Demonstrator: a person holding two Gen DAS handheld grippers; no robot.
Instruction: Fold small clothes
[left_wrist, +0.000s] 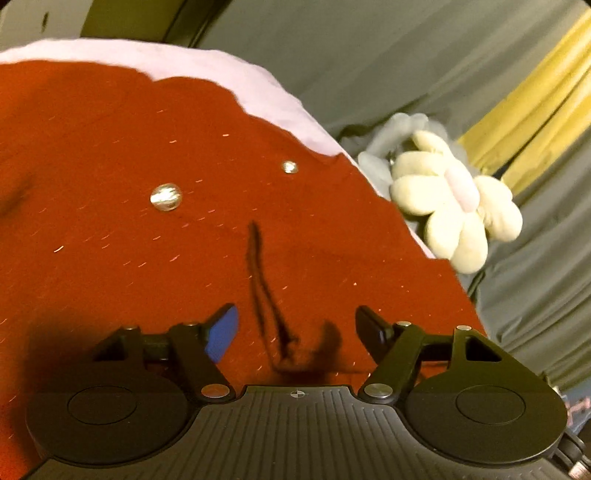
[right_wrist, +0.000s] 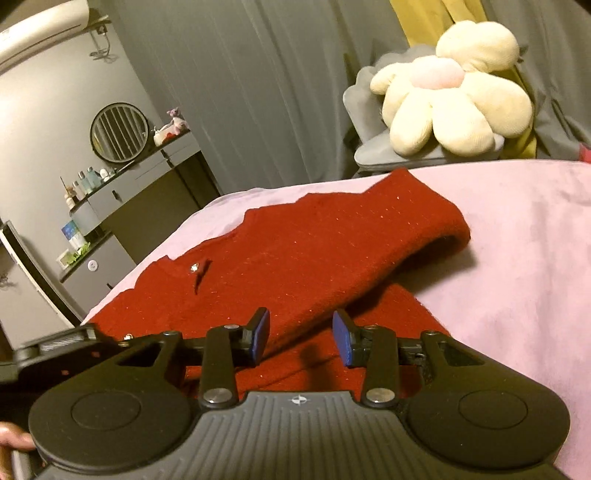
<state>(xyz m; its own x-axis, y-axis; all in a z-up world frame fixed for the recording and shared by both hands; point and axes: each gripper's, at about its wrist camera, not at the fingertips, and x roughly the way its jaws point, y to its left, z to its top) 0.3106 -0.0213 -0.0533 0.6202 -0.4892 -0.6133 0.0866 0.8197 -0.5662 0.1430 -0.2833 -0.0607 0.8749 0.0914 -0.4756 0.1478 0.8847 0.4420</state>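
Note:
A small red knit garment (left_wrist: 166, 258) with shiny buttons (left_wrist: 166, 196) and a loose dark thread lies on a pink cover (left_wrist: 258, 88). My left gripper (left_wrist: 299, 328) is open and empty, hovering close over the garment. In the right wrist view the garment (right_wrist: 295, 258) lies spread on the pink cover (right_wrist: 517, 277), with a sleeve folded across its body and ending at a cuff (right_wrist: 450, 229). My right gripper (right_wrist: 301, 336) is open and empty, just above the sleeve's near edge. The left gripper's body shows at the left of the right wrist view.
A cream flower-shaped plush (right_wrist: 454, 92) sits on a grey chair (right_wrist: 369, 147) beyond the bed; it also shows in the left wrist view (left_wrist: 454, 199). Grey and yellow curtains hang behind. A dresser (right_wrist: 122, 195) with a round mirror and bottles stands at the left.

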